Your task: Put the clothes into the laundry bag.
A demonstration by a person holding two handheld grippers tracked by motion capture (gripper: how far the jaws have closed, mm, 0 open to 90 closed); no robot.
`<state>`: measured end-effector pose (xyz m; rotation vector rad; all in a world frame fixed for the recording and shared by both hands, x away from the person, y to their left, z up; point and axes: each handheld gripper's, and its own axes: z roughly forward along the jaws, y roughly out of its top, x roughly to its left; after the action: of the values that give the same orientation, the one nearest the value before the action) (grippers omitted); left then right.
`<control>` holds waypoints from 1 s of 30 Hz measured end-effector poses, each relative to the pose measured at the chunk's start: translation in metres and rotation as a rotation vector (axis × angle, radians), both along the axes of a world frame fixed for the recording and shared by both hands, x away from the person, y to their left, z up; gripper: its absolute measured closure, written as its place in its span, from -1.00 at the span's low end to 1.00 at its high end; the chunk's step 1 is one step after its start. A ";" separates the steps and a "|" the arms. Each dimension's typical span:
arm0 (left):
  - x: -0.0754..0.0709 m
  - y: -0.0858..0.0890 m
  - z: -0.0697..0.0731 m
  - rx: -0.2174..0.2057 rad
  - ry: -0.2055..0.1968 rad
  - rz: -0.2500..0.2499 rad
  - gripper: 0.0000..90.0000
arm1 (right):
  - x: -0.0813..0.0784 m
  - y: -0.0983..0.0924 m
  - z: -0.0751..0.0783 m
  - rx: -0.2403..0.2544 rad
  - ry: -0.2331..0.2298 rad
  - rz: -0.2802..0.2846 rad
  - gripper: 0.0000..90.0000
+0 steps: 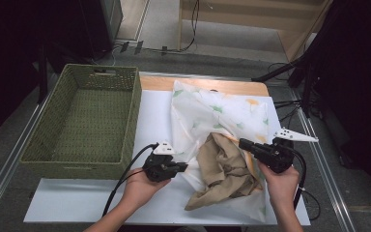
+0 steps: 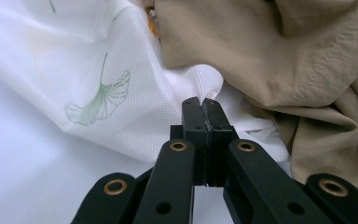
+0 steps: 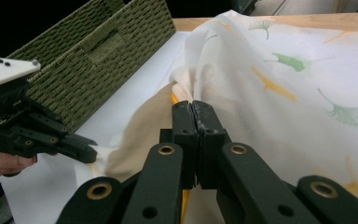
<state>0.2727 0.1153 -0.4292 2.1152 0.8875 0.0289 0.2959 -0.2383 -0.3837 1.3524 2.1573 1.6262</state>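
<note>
High view | left gripper (image 1: 183, 167): jaws clamped on white leaf-print cloth (image 1: 212, 113) edge, beside basket (image 1: 43, 140) | right gripper (image 1: 244, 143): clamped on same cloth.

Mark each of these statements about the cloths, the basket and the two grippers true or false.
1. The woven basket has cloth in it. False: nothing lies in it.
2. The left gripper is shut on the white leaf-print cloth. True.
3. The tan cloth lies on the white cloth. True.
4. The right gripper stands open above the table. False: its jaws are shut on the white cloth's edge.
5. The basket sits right of the cloths in the high view. False: left.
</note>
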 end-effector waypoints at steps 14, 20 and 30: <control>-0.007 0.020 -0.006 -0.111 0.035 -0.033 0.52 | -0.002 0.019 -0.001 -0.026 0.008 0.059 0.98; -0.006 0.009 0.007 -0.110 -0.007 -0.089 -0.05 | -0.004 0.020 0.003 -0.036 0.004 0.073 0.98; 0.025 -0.018 0.022 -0.052 -0.017 -0.148 0.24 | -0.008 0.027 0.020 -0.062 -0.017 0.078 0.99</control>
<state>0.2979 0.0970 -0.4075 2.1232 0.7126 -0.0519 0.2874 -0.2113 -0.3640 1.2480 2.2585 1.5763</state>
